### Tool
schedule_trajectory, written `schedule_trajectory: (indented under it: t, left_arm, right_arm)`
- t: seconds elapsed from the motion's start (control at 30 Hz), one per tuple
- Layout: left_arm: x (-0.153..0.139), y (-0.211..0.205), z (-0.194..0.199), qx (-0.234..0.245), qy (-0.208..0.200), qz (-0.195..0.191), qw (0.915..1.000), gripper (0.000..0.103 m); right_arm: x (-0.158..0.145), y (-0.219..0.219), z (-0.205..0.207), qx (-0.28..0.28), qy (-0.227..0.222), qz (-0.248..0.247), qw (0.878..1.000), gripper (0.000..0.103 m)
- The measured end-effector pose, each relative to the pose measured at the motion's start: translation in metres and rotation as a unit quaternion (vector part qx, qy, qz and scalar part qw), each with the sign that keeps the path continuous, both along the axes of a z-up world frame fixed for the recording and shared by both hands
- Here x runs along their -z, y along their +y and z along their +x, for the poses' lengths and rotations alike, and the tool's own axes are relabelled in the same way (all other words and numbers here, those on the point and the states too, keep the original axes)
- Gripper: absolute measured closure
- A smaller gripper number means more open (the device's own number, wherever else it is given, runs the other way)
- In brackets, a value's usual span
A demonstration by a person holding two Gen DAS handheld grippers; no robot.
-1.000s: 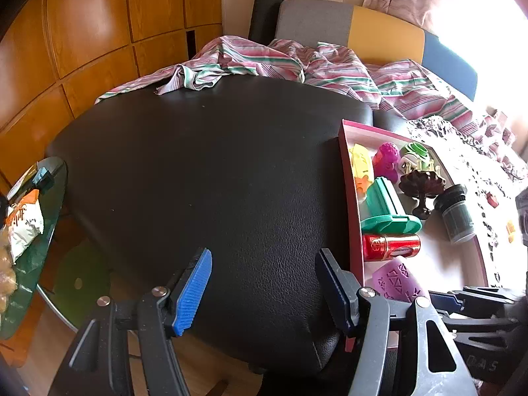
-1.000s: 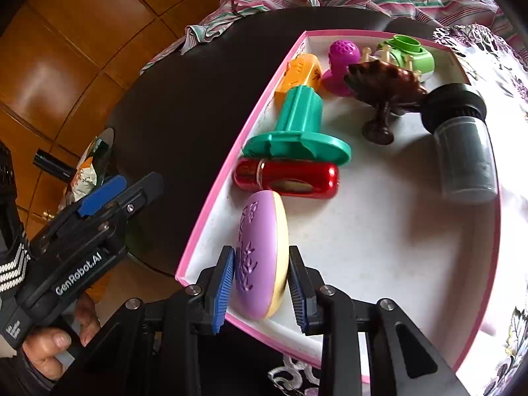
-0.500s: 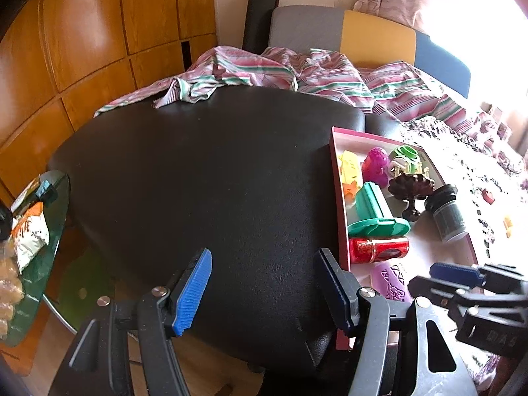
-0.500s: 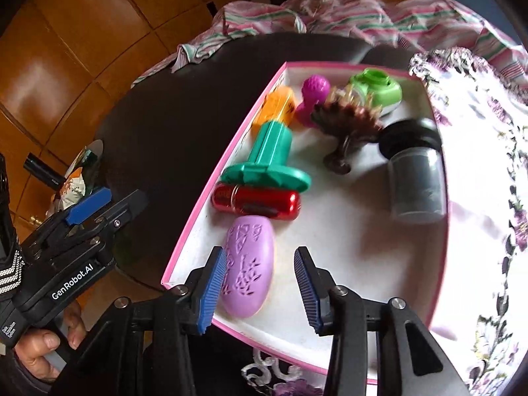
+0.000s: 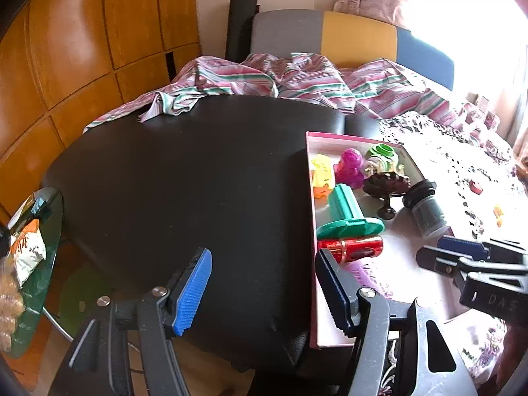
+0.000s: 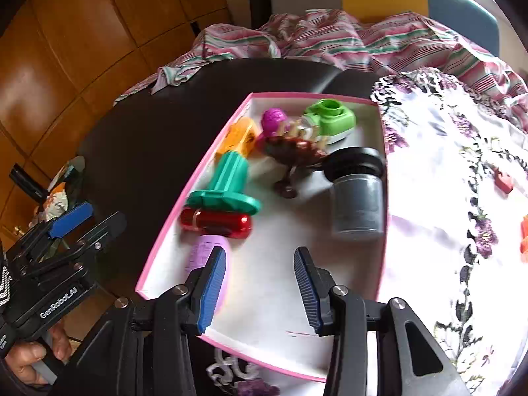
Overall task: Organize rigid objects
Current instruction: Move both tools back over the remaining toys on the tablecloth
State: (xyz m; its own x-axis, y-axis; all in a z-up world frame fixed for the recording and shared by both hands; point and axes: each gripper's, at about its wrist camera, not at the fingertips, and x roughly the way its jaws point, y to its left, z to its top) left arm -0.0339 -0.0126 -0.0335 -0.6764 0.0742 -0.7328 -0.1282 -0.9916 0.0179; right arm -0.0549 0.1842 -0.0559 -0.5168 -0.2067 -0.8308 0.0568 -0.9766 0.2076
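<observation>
Claws are both spread wide and empty: the left claw is held over the black desk at lower left, the right claw over the pink box. Toys are gathered inside for tidiness: purple oval, red cylinder, green stand, dark jar. At far right, small red pieces lie on the floral cloth, unobstructed.

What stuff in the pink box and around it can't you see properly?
- Purple oval toy: right wrist view, partly behind the right tongs; in the left wrist view the left tongs cover part of it.
- Orange pieces on the flowered cloth: cut off by the picture edge.
- Toys at the box's far end: blurred, overlapping.
</observation>
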Motion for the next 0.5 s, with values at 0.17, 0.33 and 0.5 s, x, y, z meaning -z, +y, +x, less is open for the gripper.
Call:
schedule_trajectory:
  t: [0.17, 0.33, 0.5]
  left_arm:
    - [-0.004, 0.013, -0.001, 0.018, 0.004, -0.003, 0.9998, 0.037]
    - [-0.009, 0.028, -0.004, 0.038, 0.008, -0.004, 0.9992, 0.037]
    - [-0.014, 0.047, -0.009, 0.058, 0.011, -0.006, 0.9982, 0.037]
  right_arm:
    - [-0.006, 0.019, 0.0, 0.016, 0.006, 0.015, 1.0, 0.06]
    - [-0.014, 0.051, 0.001, 0.046, 0.011, 0.027, 0.999, 0.06]
    - [-0.019, 0.09, 0.001, 0.083, 0.008, 0.038, 0.996, 0.06]
